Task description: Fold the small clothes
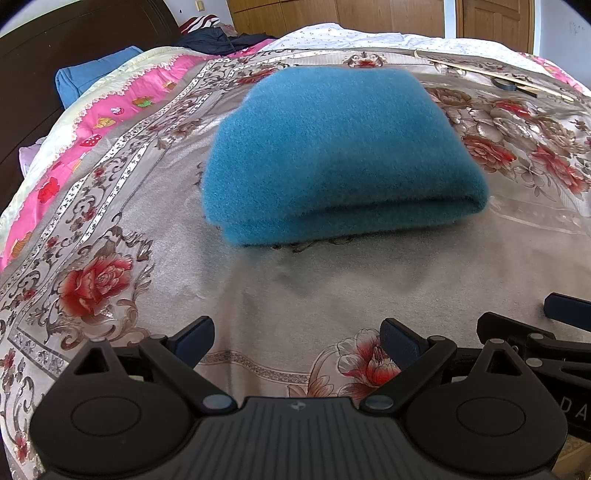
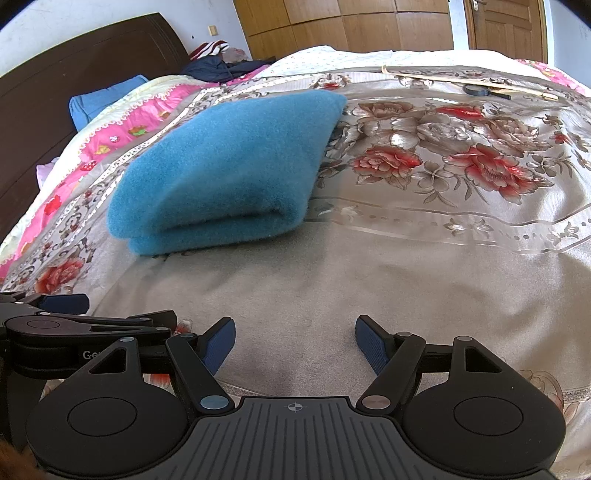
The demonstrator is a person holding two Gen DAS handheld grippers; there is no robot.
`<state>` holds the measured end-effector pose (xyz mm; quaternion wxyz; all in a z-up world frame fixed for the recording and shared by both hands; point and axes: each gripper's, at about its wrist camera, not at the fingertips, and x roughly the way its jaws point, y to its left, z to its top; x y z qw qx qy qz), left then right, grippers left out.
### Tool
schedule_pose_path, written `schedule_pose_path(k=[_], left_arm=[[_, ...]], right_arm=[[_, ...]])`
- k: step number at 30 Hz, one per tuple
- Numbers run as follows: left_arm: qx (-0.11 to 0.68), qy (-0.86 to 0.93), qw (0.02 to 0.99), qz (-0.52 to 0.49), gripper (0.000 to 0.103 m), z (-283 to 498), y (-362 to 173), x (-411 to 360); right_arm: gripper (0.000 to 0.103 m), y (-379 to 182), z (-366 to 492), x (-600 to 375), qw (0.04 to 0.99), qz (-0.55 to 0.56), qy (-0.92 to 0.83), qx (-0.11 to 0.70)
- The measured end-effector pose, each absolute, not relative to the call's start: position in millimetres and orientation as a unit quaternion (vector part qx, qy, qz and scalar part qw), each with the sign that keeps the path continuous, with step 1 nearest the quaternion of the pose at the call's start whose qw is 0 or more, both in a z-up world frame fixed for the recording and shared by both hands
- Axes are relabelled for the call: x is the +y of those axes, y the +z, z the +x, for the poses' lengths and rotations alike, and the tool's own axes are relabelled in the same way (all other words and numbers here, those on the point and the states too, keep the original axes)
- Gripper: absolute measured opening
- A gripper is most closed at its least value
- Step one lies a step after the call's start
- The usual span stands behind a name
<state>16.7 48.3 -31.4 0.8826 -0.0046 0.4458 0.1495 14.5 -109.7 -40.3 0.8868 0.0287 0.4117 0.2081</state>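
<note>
Left claw (image 1: pixel 297 338): fingers spread wide, nothing between them, hovering over the grey middle of the bedspread, near side of the blue garment.
Right claw (image 2: pixel 295 341): also spread apart and empty, just beside the left claw, same near side of the garment; its blue pads (image 2: pixel 371 345) face each other across bare cloth.
Cross-view: left claw body shows at the lower left edge of the right wrist view (image 2: pixel 55 328); right claw shows at the right edge of the left wrist view (image 1: pixel 535 332). Side by side, very close; contact cannot be told.
Blue garment (image 1: pixel 332 155): fuzzy teal knit, folded into a thick, roughly rectangular bundle, lying flat on the bedspread; rolled fold edge faces the claws, two layers visible along it. Apart from both claws.
Bedspread (image 1: pixel 110 229): silver-grey satin with red rose print, under the garment.
Pink quilt (image 1: pixel 122 107): left of the garment, along the bed edge.
Blue pillow (image 1: pixel 85 77): beyond the pink quilt, against the dark headboard (image 1: pixel 55 44).
Dark clothes pile (image 1: pixel 218 37): behind the garment, far left corner.
Wooden stick (image 2: pixel 469 83): far right behind the garment, with a small dark ring (image 2: pixel 476 89) beside it.
Wooden wardrobe (image 2: pixel 351 26): behind the bed.
</note>
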Motion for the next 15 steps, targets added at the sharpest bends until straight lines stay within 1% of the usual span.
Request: schedule_pose_path(k=[15], left_arm=[[0.443, 0.153, 0.884, -0.003, 0.103, 15.9, -31.3, 49.0]], right_arm=[[0.073, -41.3, 14.4, -110.0, 0.887, 0.027, 0.208, 0.411]])
